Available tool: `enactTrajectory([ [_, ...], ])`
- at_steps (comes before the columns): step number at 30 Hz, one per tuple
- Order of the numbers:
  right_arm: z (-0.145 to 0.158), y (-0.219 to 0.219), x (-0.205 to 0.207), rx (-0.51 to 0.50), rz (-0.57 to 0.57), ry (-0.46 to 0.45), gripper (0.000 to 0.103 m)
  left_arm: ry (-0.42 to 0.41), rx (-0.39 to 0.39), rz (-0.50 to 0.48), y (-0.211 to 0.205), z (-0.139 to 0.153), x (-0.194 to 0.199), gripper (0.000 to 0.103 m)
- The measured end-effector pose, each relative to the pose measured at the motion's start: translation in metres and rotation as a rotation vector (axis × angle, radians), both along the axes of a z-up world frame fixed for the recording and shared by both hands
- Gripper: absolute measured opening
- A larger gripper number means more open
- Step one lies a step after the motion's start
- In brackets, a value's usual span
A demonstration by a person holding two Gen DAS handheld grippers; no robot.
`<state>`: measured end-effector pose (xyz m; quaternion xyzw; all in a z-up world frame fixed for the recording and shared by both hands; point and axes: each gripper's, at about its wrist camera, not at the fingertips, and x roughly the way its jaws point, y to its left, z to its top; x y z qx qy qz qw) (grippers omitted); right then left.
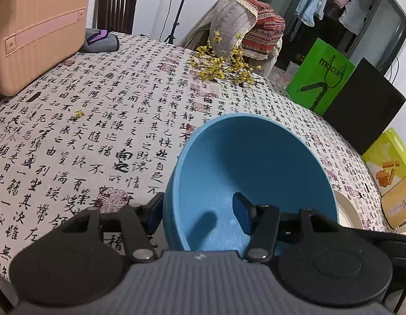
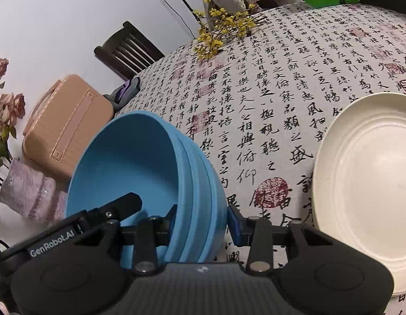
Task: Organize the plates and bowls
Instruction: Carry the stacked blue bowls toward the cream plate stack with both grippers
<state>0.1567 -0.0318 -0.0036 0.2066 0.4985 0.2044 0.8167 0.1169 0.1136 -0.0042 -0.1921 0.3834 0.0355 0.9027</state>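
A blue bowl (image 1: 245, 173) is tilted above the calligraphy tablecloth (image 1: 97, 131). My left gripper (image 1: 199, 216) straddles its near rim, one pad outside and one inside, with a gap around the wall. In the right wrist view the blue bowl (image 2: 150, 173) looks like a nested stack with several rims. My right gripper (image 2: 203, 223) straddles that rim, one finger inside and one outside; the left gripper's finger also reaches into the bowl. A cream plate (image 2: 368, 191) lies on the cloth to the right; its edge also shows in the left wrist view (image 1: 347, 212).
A peach case (image 1: 37, 31), a grey pouch (image 1: 100, 40) and yellow flower sprigs (image 1: 224, 65) lie at the table's far side. A green bag (image 1: 321, 76), a black box (image 1: 365, 107) and a snack box (image 1: 386, 157) stand on the right. Pink roses (image 2: 5, 105) stand left.
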Motion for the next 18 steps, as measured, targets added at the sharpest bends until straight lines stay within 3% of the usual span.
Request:
enactTrajectory([
  [18, 0.006, -0.039, -0.002, 0.007, -0.065, -0.019, 0.038, -0.008, 0.007, -0.055, -0.036, 0.006, 0.009, 0.056],
])
